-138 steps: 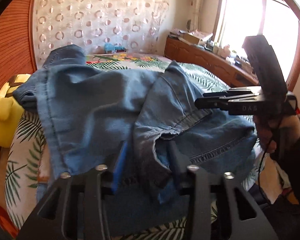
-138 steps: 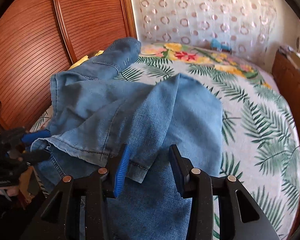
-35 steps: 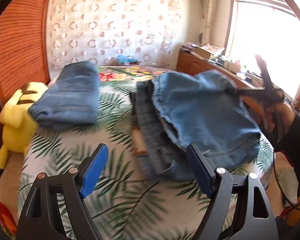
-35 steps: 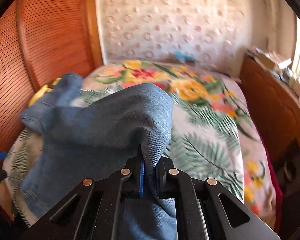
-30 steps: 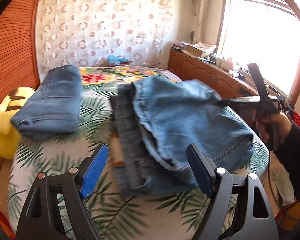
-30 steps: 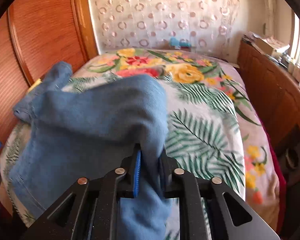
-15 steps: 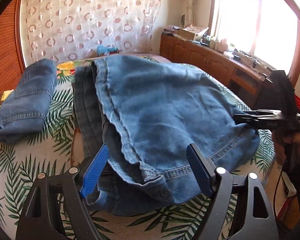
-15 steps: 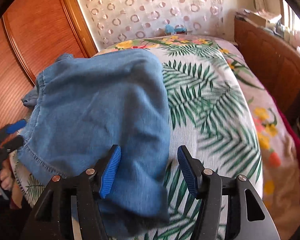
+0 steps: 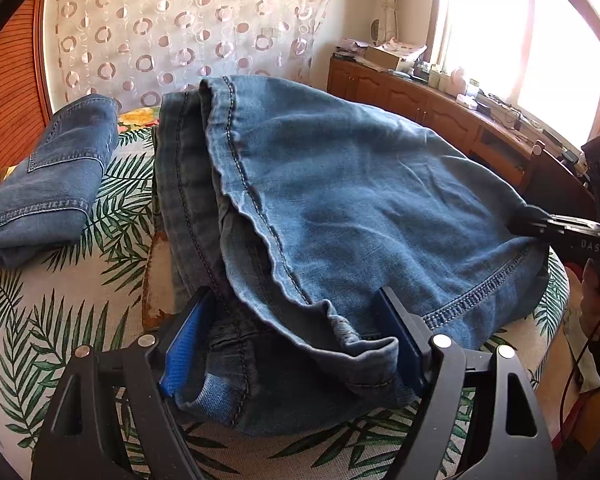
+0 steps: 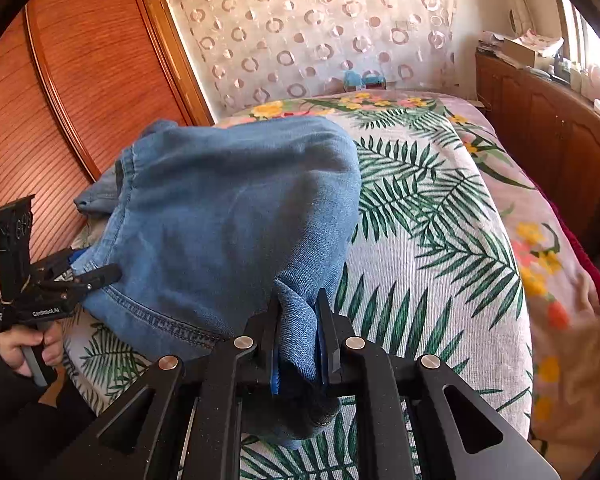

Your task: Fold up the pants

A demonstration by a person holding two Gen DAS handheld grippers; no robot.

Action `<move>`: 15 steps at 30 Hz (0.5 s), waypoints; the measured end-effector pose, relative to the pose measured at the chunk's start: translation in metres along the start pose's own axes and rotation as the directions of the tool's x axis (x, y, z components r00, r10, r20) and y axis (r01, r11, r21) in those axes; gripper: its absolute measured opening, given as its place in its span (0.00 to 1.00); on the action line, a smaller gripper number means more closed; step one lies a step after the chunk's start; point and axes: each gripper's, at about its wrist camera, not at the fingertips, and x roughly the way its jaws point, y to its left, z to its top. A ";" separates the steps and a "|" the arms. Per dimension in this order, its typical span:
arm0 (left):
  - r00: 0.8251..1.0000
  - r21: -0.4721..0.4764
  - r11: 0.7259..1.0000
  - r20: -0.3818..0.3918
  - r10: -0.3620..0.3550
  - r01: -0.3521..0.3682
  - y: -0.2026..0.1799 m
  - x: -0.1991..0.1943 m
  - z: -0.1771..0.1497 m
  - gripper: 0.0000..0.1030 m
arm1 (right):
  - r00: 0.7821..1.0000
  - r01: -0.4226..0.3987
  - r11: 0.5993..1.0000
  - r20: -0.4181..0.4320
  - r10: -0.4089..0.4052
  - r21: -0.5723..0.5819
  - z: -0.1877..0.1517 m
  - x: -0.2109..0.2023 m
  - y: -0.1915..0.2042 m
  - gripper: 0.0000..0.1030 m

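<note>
Blue denim pants [image 9: 340,208] lie folded in layers on the leaf-print bed, waistband end near me. My left gripper [image 9: 296,340] is open, its fingers on either side of the near corner of the pants. My right gripper [image 10: 298,340] is shut on a pinch of the pants [image 10: 236,220] at their right corner. The right gripper also shows in the left wrist view [image 9: 540,226] at the pants' right edge. The left gripper shows in the right wrist view [image 10: 88,272] at the pants' left edge.
A second folded pair of jeans [image 9: 52,176] lies at the bed's far left. A wooden headboard [image 10: 80,100] stands on the left and a wooden cabinet [image 9: 440,108] along the right under the window. The leaf-print bedspread [image 10: 440,220] stretches to the right.
The right gripper, open half a second ago, has shut on the pants' corner. The left gripper has moved closer so its open fingers straddle the near corner.
</note>
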 end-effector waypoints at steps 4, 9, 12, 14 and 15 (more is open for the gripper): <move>1.000 -0.012 1.000 -0.001 0.011 -0.011 0.000 -0.006 0.000 0.79 | 0.999 -0.015 1.000 0.043 0.014 0.004 0.003 -0.011 0.008 0.12; 0.999 -0.036 0.999 0.047 0.007 -0.006 0.007 -0.030 0.003 0.79 | 0.991 -0.060 0.997 0.117 0.066 -0.048 0.015 -0.024 0.039 0.12; 0.997 -0.038 0.999 0.081 0.013 -0.010 0.013 -0.049 0.005 0.79 | 0.985 -0.084 0.992 0.142 0.097 -0.095 0.023 -0.030 0.059 0.11; 0.994 -0.042 0.999 0.104 0.018 -0.013 0.017 -0.060 0.007 0.79 | 0.981 -0.102 0.987 0.152 0.121 -0.127 0.031 -0.032 0.072 0.11; 0.993 -0.045 0.999 0.114 0.020 -0.015 0.020 -0.066 0.007 0.79 | 0.978 -0.112 0.983 0.156 0.135 -0.147 0.035 -0.032 0.081 0.11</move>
